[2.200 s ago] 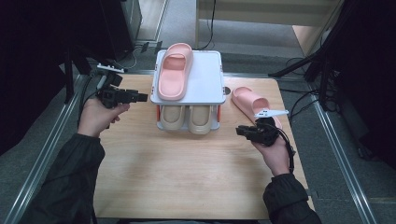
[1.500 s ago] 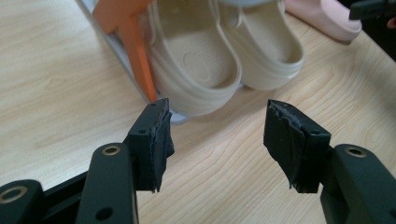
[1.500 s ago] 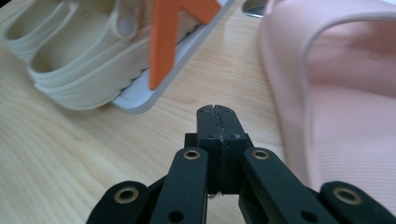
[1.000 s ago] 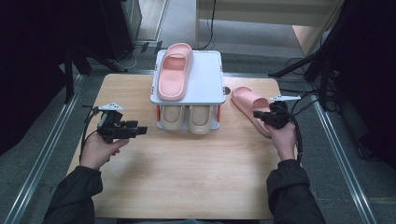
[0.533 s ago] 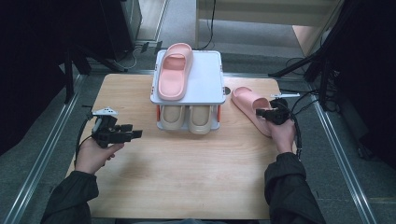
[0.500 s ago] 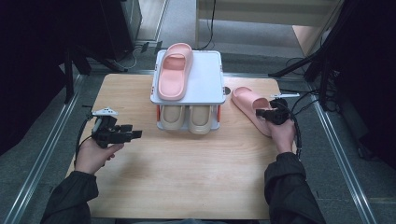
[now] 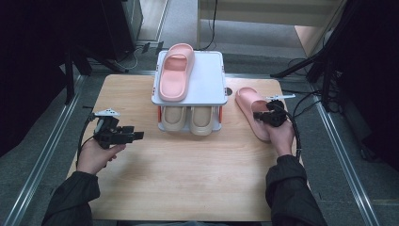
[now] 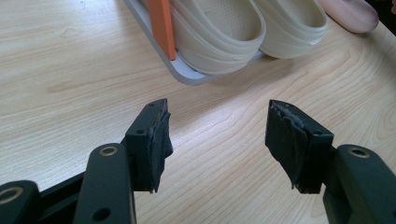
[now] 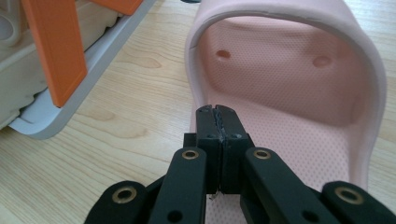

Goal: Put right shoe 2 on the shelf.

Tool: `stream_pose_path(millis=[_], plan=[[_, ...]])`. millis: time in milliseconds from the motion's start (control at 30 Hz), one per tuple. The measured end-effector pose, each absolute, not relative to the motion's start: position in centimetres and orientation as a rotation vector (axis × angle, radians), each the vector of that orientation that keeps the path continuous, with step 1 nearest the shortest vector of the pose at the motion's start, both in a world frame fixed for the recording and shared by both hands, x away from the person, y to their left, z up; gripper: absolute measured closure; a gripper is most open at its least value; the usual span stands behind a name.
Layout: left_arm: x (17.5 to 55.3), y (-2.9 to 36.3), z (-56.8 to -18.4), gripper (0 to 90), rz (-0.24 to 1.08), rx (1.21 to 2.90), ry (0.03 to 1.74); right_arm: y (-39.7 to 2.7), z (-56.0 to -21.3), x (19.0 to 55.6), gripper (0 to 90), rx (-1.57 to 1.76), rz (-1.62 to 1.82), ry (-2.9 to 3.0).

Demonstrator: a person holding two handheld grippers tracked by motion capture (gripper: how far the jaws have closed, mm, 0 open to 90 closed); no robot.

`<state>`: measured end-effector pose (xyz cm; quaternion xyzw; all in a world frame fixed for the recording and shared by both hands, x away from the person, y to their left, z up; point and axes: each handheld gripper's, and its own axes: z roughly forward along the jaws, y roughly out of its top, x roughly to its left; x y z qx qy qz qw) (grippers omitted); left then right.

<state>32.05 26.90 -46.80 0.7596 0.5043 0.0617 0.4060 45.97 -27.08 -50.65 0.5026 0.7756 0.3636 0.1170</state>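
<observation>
A white two-level shoe rack stands at the table's far middle. One pink slipper lies on its top, and a pair of beige slippers sits on the lower shelf. A second pink slipper lies on the table right of the rack. My right gripper hovers over this slipper's heel end. In the right gripper view its jaws are shut, pads together, above the slipper's inner edge, with nothing seen between them. My left gripper is open at front left, pointing at the beige slippers.
The rack's orange posts and grey lower tray stand close to both grippers. Bare wooden tabletop stretches in front of the rack. Metal rails run along the table's left and right sides, with dark equipment and cables beyond.
My left hand came down from beside the rack's top toward the front left of the table. My right hand moved forward onto the loose pink slipper. Both have barely moved in the last half second.
</observation>
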Motion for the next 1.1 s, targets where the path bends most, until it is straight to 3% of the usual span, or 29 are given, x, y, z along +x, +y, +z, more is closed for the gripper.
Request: stream_pose_path(millis=[467, 700, 933, 1100], plan=[[32.4, 26.8, -46.9, 39.9, 0.144, 1.928, 1.268, -24.5, -50.7, 45.7, 88.8, 1.448, 1.078, 2.293], [32.8, 26.9, -46.9, 40.0, 0.134, 1.915, 1.286, -25.4, -49.9, 45.3, 82.4, 1.447, 1.111, 2.263], [33.4, 26.6, -46.9, 40.2, 0.13, 1.924, 1.294, -26.9, -48.9, 44.3, 67.4, 1.435, 1.131, 2.21], [33.7, 26.3, -46.9, 40.3, 0.135, 1.93, 1.29, -28.2, -48.6, 43.8, 65.1, 1.435, 1.147, 2.176]])
